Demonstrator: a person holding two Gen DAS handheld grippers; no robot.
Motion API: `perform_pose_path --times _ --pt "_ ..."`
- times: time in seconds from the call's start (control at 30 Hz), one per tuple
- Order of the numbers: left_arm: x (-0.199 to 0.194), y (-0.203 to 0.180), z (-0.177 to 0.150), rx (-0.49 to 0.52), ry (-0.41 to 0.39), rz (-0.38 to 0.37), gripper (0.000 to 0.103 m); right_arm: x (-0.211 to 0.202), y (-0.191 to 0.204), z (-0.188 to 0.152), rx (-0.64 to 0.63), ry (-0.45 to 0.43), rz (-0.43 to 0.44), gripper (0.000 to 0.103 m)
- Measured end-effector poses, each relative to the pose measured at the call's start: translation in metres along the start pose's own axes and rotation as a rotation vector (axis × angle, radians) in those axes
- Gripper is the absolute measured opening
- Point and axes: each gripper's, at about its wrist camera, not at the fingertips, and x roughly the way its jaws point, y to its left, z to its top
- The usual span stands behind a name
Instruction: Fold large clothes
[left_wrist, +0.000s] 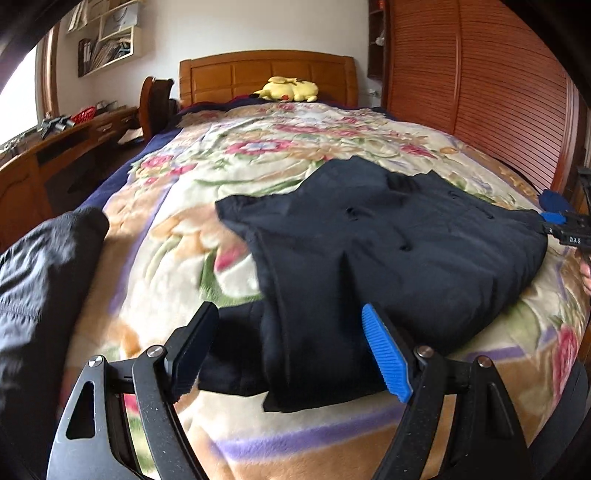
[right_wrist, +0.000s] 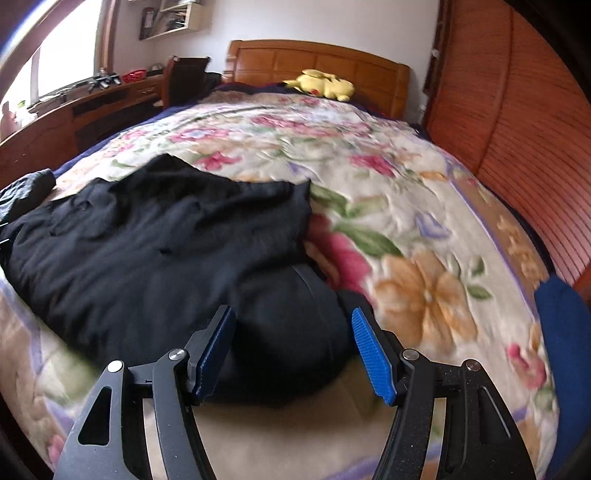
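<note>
Black garment (left_wrist: 388, 236) on floral bed (left_wrist: 184, 236): soft, floppy, bulky. Take near hem corners. Left gripper (left_wrist: 291, 350) and right gripper (right_wrist: 293, 350) gape wide, empty.

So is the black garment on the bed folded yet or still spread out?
Partly folded. The black garment lies mostly spread on the floral blanket, but one side is doubled over in a layer near the front edge.
</note>
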Motion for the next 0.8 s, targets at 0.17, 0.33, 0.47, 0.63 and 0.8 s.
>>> perform_pose_path --times 0.17,0.33,0.47,0.63,0.8 --pt "0.004 0.0 -0.006 -0.006 0.014 0.0 0.081 0.016 0.001 -0.01 0.041 0.064 0.025 0.073" --pt "0.004 0.003 -0.011 -0.014 0.017 -0.006 0.081 0.027 -0.002 -0.012 0.074 0.089 0.063 0.073" --pt "0.003 0.004 -0.014 -0.017 0.008 -0.017 0.08 0.034 -0.003 -0.014 0.07 0.091 0.101 0.067" --pt "0.004 0.002 -0.016 -0.009 0.019 -0.064 0.056 0.03 0.005 -0.016 0.022 0.074 0.131 0.037" --pt "0.005 -0.001 -0.016 -0.009 0.037 -0.117 0.03 0.015 0.011 -0.018 -0.013 0.024 0.116 0.02"
